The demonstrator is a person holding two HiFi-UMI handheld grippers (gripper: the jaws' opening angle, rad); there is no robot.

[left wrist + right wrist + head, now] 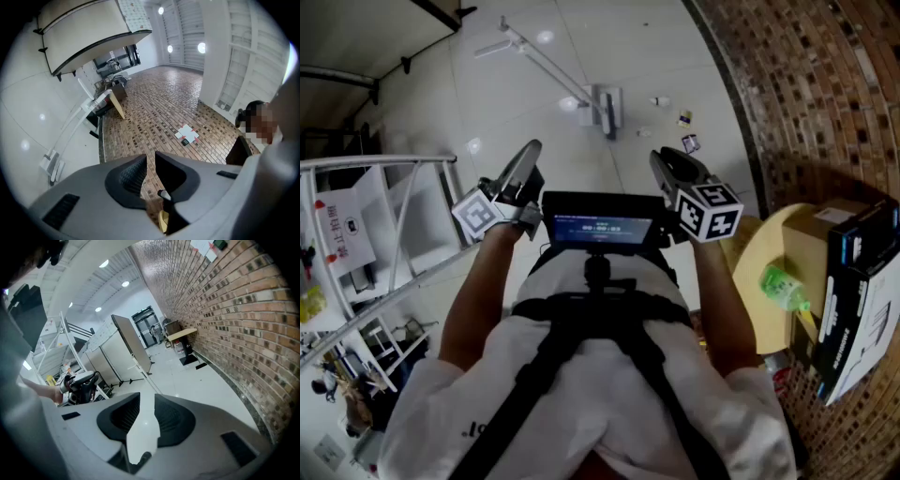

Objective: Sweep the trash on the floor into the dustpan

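The left gripper (528, 155) and the right gripper (663, 159) are held up side by side in front of the person's chest, either side of a small black screen (598, 228) mounted on a black harness. Both point out over the white glossy tiled floor surface (534, 112).

In the left gripper view its grey ribbed fingers (131, 175) stand nearly together, with only a slim gap between them and nothing in it. The fingers of the right gripper (171, 418) are set the same way: a narrow slit, empty, with the pale surface showing through.

The trash, a few small scraps of white, yellow and dark litter (685, 119), lies scattered on the surface near its right edge, close to the dark skirting at the foot of the brown brick wall (806, 84). Just left of the scraps, apart from them, lies a white long-handled tool with a boxy grey head (606, 110), its handle running off towards the far left. Whether this is the dustpan or a broom cannot be told. Both grippers are well apart from it and from the scraps.

By the wall on the right stands a round yellow table (761, 246) carrying a brown cardboard box (812, 246) and a green plastic bottle (784, 287). A white metal rack (384, 165) stands at the surface's left edge.
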